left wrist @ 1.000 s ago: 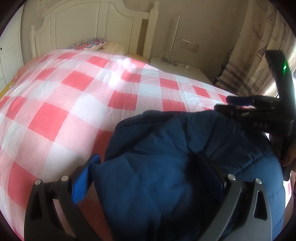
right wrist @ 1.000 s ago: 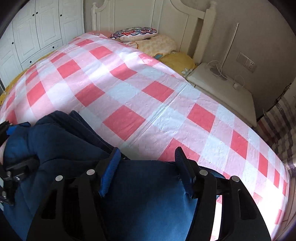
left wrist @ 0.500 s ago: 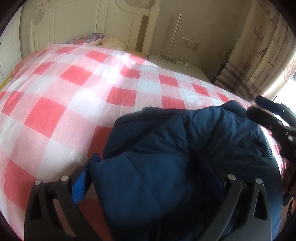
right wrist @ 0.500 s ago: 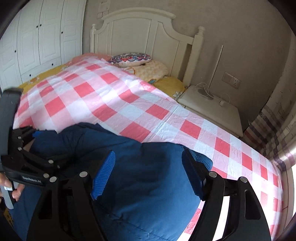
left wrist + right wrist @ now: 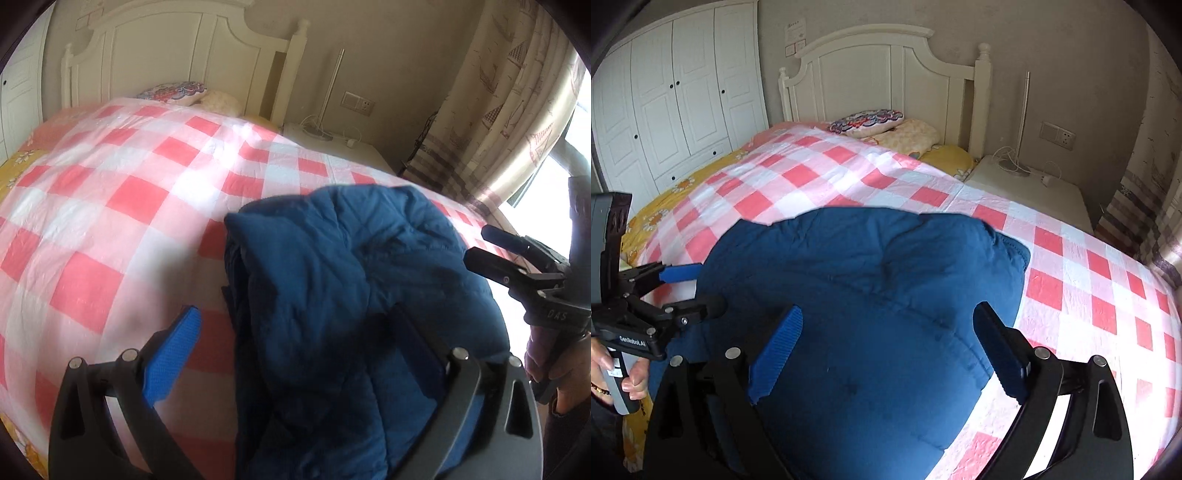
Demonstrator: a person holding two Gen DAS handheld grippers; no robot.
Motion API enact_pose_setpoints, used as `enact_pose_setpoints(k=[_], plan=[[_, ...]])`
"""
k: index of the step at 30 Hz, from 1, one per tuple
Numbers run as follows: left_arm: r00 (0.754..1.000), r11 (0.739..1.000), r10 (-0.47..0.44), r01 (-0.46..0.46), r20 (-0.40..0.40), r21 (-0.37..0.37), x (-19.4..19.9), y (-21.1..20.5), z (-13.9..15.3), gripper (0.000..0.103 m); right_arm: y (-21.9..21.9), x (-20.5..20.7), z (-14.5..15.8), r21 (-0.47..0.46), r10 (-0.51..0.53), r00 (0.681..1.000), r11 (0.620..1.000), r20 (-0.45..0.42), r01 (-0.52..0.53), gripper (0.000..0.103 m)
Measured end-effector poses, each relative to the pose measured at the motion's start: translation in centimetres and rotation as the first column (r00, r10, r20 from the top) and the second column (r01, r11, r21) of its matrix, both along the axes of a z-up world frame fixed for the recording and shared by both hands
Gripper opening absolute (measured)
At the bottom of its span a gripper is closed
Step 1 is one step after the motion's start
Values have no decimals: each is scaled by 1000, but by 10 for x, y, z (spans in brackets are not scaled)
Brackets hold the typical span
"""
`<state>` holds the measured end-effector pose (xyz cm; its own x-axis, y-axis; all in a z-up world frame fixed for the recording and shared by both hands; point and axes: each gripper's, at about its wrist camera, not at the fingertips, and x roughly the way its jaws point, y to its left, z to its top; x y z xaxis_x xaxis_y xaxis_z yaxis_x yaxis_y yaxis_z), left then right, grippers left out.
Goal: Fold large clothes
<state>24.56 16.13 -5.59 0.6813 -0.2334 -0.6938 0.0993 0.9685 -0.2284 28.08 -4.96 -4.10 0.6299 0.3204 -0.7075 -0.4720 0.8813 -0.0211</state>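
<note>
One blue jacket (image 5: 864, 295) lies bunched on the bed (image 5: 1071, 266), filling the lower centre of both views; its lower part is cut off by the frame edges. Right gripper (image 5: 886, 354): jaws have just been opening, now spread wide over the jacket, pads clear of it. Left gripper (image 5: 299, 354): spread, its right finger sunk in dark folds, contact unclear. Two pillows (image 5: 866, 120) at the headboard, upper centre.
</note>
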Motion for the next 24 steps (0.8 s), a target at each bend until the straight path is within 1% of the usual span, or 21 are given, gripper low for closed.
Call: enact_pose_setpoints(k=[1,2,3,4,6,7,8,9,11,12,14,15,16,17,18,19,21,22,24], plan=[[1000,1000,11,-11,6,-17,-3,1,-7,102,-3,-1,-6,36,-15,1000,999,3,15,90],[1000,998,20,-20,5,-59,-3,5,-14,102,-7,2,-9,74,-27,999,997,-20,28,91],[1000,993,20,-22,-13,-116,0,10,-23,102,-10,4,-11,97,-30,999,995,-39,34,91],[1000,984,11,-15,-25,-179,4,17,-30,102,-10,4,-10,98,-30,999,995,-45,35,91],[998,953,-27,8,-61,-303,11,29,-44,102,-11,0,-3,95,-39,998,995,-44,43,92],[996,937,-45,16,-75,-349,13,34,-48,102,-14,-3,2,120,-44,998,991,-54,51,92],[995,929,-58,25,-78,-370,13,36,-49,102,-22,-9,6,170,-50,996,983,-71,61,92],[995,927,-66,33,-77,-374,11,38,-48,102,-33,-16,10,235,-54,995,969,-88,73,93],[995,933,-65,35,-72,-358,5,44,-40,102,-59,-29,9,350,-70,987,929,-143,117,93],[995,931,-68,37,-72,-363,2,48,-38,102,-71,-34,5,386,-76,979,911,-190,146,94],[990,919,-84,32,-116,-393,1,58,-39,102,-87,-38,-10,427,-50,950,885,-309,185,98],[982,904,-124,52,-144,-424,2,60,-43,101,-90,-40,-19,435,-26,930,879,-367,196,98],[970,889,-175,82,-169,-451,5,61,-47,101,-93,-42,-28,458,4,913,866,-407,201,98],[961,880,-206,99,-186,-465,6,62,-51,102,-96,-44,-34,499,37,903,843,-428,202,98],[958,877,-217,108,-186,-467,7,66,-54,102,-99,-45,-38,533,70,894,822,-442,199,99],[956,872,-228,117,-183,-475,6,68,-54,102,-98,-46,-41,548,93,887,813,-452,194,99],[944,854,-262,130,-200,-504,7,66,-59,102,-93,-44,-45,569,135,875,802,-465,179,99],[939,841,-278,137,-202,-523,7,65,-63,102,-89,-43,-49,581,159,862,794,-481,178,99],[926,803,-322,157,-197,-575,10,62,-67,102,-84,-39,-51,581,164,852,792,-497,187,99]])
